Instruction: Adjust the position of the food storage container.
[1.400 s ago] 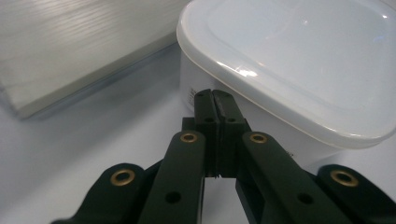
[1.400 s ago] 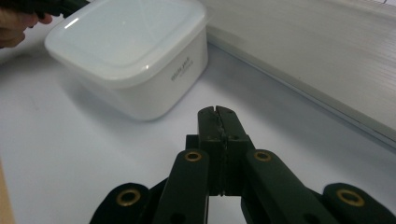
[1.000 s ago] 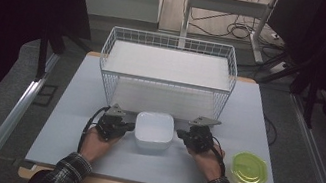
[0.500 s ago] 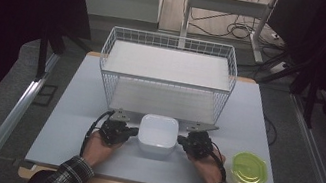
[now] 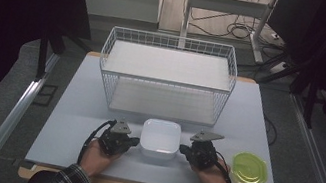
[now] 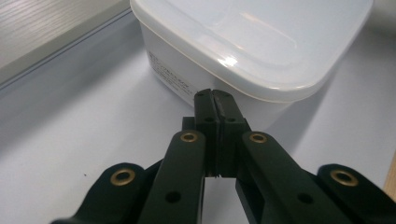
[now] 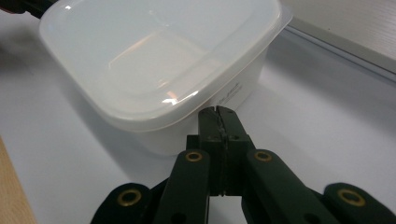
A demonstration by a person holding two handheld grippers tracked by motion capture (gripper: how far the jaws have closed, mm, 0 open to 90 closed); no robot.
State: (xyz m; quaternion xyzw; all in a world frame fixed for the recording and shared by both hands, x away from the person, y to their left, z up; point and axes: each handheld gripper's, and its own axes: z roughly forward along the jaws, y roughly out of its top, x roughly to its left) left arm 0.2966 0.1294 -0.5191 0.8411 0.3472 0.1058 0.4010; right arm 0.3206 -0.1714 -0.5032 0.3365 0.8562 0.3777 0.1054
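A white, square plastic container with a snapped-on translucent lid (image 5: 160, 140) sits near the front edge of the pale grey table (image 5: 72, 106), just in front of the white wire-mesh basket (image 5: 165, 79). The person's hands hold one pair of tongs at each side of it. The left tongs (image 5: 134, 143) are pressed fully together, their tips right against the container's side wall under the lid rim, gripping nothing. The right tongs (image 5: 184, 150) are likewise closed tight, tips at the opposite wall just beneath the rim. A round yellow-green plastic lid (image 5: 250, 169) lies on the table to the right, near the right hand.
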